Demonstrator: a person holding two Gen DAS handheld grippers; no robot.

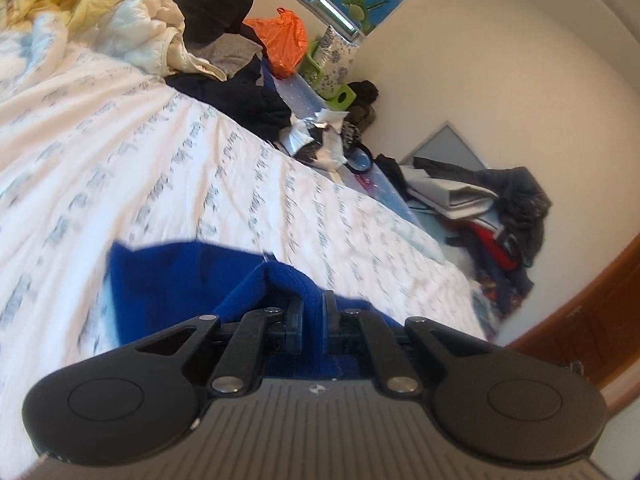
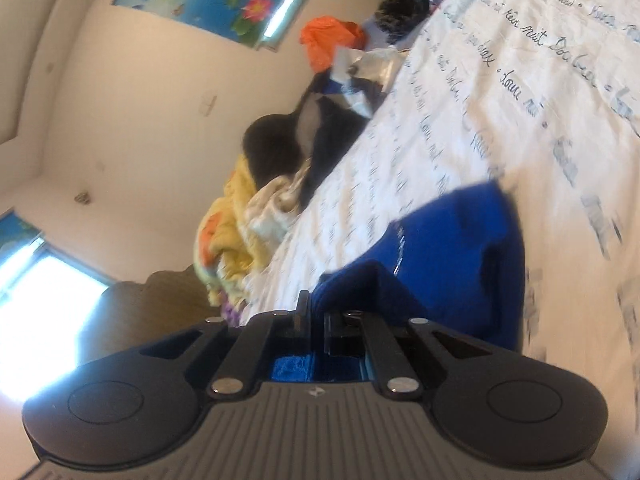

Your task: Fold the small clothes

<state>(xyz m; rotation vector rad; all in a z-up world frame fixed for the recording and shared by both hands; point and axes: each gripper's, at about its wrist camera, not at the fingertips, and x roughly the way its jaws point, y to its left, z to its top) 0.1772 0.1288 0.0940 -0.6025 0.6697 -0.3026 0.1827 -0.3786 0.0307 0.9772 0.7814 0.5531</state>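
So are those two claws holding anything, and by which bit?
Yes. Both the left gripper and right gripper pinch the blue garment by bunched-up edges.

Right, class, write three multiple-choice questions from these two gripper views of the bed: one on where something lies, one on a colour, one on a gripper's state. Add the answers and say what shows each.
1. Where does the orange plastic bag lie?
A. at the far edge of the bed, by the wall
B. between the left gripper's fingers
C. on top of the blue garment

2. What colour is the garment that both grippers hold?
A. yellow
B. blue
C. grey

3. How does the right gripper stand?
A. wide open, nothing in it
B. shut on the white sheet
C. shut on the garment

Answers:
1 A: the bag sits beyond the dark clothes pile, next to the wall.
2 B: the cloth is deep blue against the white printed sheet.
3 C: blue cloth is pinched between its fingers, as with the left gripper.
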